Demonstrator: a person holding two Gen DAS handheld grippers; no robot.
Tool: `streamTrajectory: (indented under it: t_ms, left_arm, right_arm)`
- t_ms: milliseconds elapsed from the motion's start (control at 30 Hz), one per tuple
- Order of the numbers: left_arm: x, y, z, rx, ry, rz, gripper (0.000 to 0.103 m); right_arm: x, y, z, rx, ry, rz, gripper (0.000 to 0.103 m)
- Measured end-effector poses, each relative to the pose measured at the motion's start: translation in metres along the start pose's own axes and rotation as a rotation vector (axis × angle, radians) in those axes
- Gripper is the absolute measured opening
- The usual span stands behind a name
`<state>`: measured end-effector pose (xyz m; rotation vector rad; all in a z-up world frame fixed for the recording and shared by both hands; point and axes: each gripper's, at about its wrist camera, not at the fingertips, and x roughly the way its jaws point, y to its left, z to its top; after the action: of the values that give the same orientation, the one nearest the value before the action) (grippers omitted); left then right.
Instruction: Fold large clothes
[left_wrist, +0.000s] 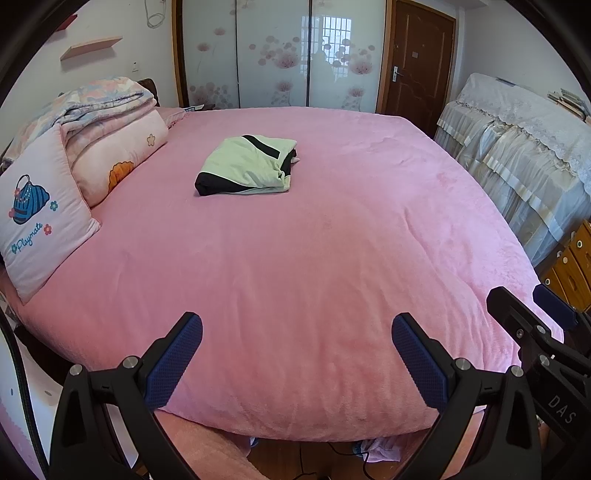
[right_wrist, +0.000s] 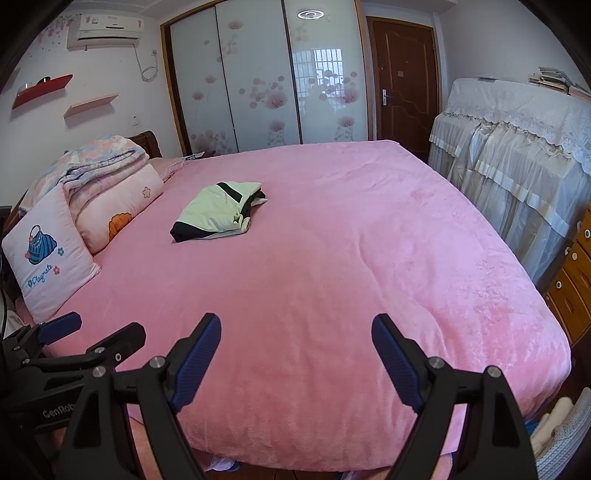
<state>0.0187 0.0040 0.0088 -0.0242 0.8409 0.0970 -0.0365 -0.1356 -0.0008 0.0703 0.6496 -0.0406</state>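
A folded green-and-black garment (left_wrist: 247, 166) lies on the pink bed (left_wrist: 314, 277), near the pillows (left_wrist: 40, 218). Left gripper (left_wrist: 297, 334) and right gripper (right_wrist: 295, 332) hover at the bed's near edge, jaws apart and empty.

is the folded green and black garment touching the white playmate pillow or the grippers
Apart. The left wrist view shows bare pink blanket between the folded light-green and black garment, the white pillow and the open left gripper.

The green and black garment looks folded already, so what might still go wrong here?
The folded garment has a loose layer sticking out at its right edge, so moving it may undo the fold. It lies far up the pink bed, a long reach for both open grippers, left and right. The soft blanket may get pinched too.
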Motion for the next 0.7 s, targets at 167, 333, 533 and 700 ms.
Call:
streamTrajectory:
  t_ms: [167,333,533,700]
  left_arm:
    - [0.0,-0.002,0.0,0.002,-0.003,0.004,0.102]
    - [0.0,-0.006,0.0,0.004,-0.007,0.006,0.102]
    - [-0.001,-0.01,-0.003,0.009,-0.009,0.01,0.102]
    - [0.0,-0.011,-0.003,0.011,-0.007,0.014,0.102]
  right_arm:
    - [0.0,0.0,0.0,-0.001,-0.001,-0.001,0.084]
    - [-0.001,-0.002,0.0,0.001,-0.003,-0.003,0.084]
    - [-0.002,-0.004,0.0,0.006,-0.001,0.0,0.084]
    - [-0.001,-0.005,0.0,0.007,0.007,-0.001,0.084]
